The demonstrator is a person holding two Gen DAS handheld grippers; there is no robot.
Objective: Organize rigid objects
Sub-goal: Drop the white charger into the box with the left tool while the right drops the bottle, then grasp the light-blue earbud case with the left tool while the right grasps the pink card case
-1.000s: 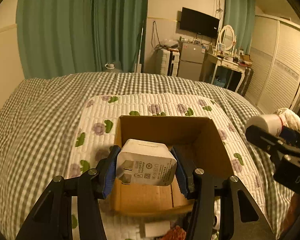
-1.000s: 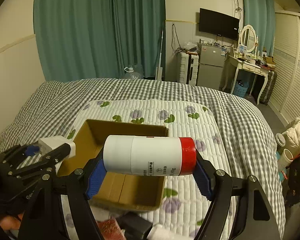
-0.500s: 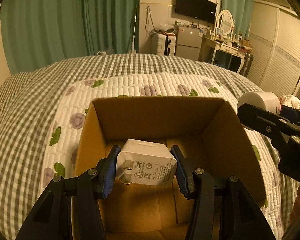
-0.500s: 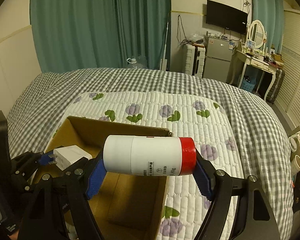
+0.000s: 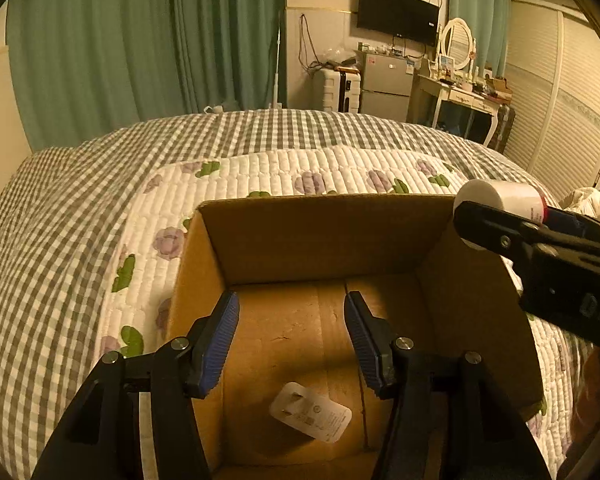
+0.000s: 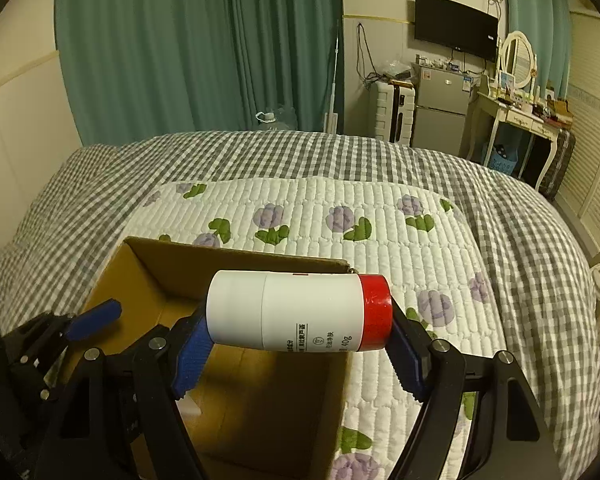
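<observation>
An open cardboard box (image 5: 316, 236) sits on a quilted flower mat on the bed. A white charger plug (image 5: 310, 411) lies on the box floor. My left gripper (image 5: 291, 334) is open and empty, hovering over the box above the plug. My right gripper (image 6: 298, 344) is shut on a white bottle with a red cap (image 6: 298, 311), held sideways above the box's (image 6: 236, 258) right part. The bottle's end (image 5: 496, 200) also shows at the right of the left wrist view, over the box's right wall. The left gripper (image 6: 88, 320) shows at the box's left side.
The flower mat (image 6: 380, 216) lies on a grey checked bedspread (image 6: 520, 232). Green curtains, a TV, a small fridge and a dressing table stand beyond the bed. Something white (image 6: 188, 408) shows low inside the box, partly hidden by my right finger.
My left gripper opened and let go of the white charger plug, which now lies on the box floor. The right gripper, still holding the bottle, has moved closer over the box.
</observation>
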